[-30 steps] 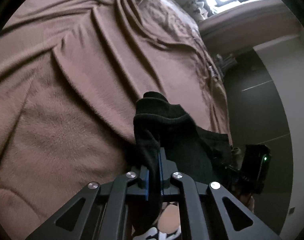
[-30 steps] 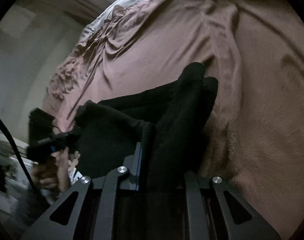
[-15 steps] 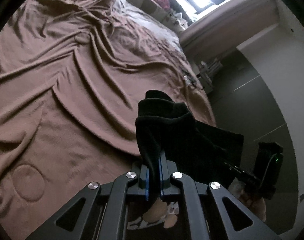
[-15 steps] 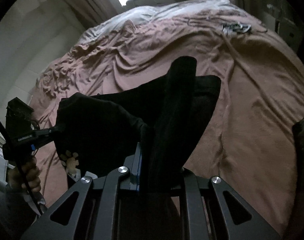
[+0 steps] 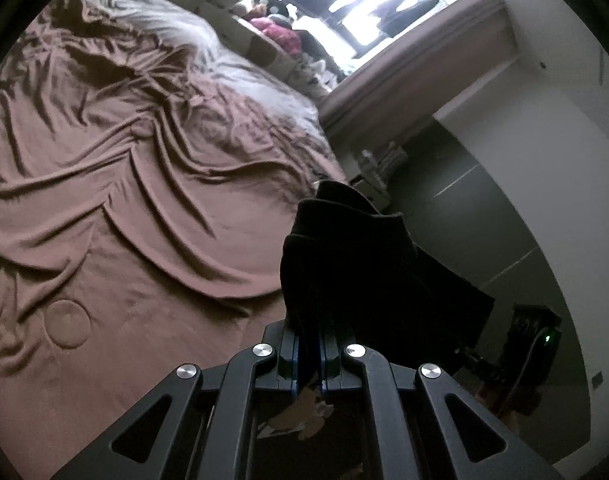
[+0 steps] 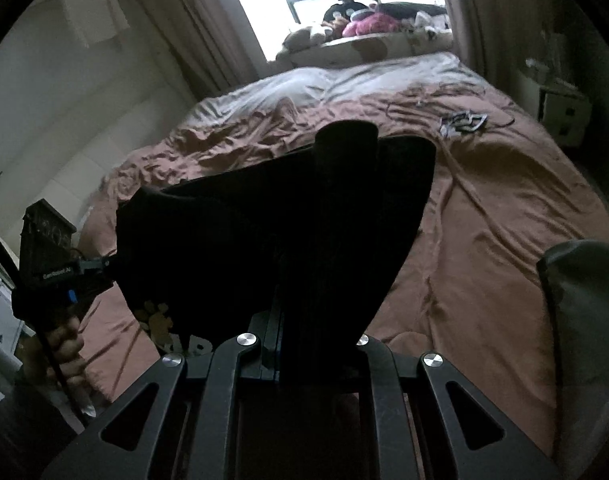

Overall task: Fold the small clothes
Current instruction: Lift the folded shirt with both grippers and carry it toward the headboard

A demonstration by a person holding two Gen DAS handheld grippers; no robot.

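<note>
**Black garment held up between both grippers**

Our left gripper point(image 5: 309, 354) is pinched shut on one bunched edge of the black garment point(image 6: 288, 216); our right gripper point(image 6: 282, 350) is clamped on the other, so it hangs above the bed. We judge the thick bunching could slip from a pad, or the cloth could land creased. Below lies the rumpled brown bedspread point(image 6: 484, 208), with stuffed toys point(image 6: 364, 22) at the window beyond.
</note>
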